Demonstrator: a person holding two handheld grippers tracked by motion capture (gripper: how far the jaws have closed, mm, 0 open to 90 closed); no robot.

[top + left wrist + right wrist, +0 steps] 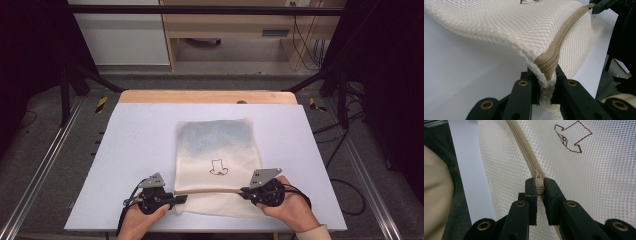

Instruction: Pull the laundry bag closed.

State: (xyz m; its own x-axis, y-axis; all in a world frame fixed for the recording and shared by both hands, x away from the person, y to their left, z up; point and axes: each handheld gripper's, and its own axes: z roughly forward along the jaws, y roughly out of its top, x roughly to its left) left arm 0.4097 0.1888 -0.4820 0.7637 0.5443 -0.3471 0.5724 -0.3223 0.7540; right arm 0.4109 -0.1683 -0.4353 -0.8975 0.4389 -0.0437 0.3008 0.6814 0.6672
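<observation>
Mesh laundry bag (pixel 216 150), cream with a bluish tint in its far half and a small outlined drawing (pixel 218 167) near its middle, is seen lying flat on the pale table (pixel 135 145), its near end close to the table's front edge. At the left, the left gripper (pixel 181 199) is held low over the table by a hand (pixel 142 222) and is clamped on the bag's left edge. In the left gripper view its jaws are pressed together on the mesh at the closed end of the tan zipper (pixel 564 35), and the fabric is lifted there off the surface. The zipper is run straight across the bag's near part, from one gripper to the other. At the right, the right gripper (pixel 243 190) is held by the other hand (pixel 290 207) at the bag's right edge. In the right gripper view its jaws are pinched on the zipper pull (pixel 538 185), with the zipper teeth (pixel 524 147) stretching away beyond it.
</observation>
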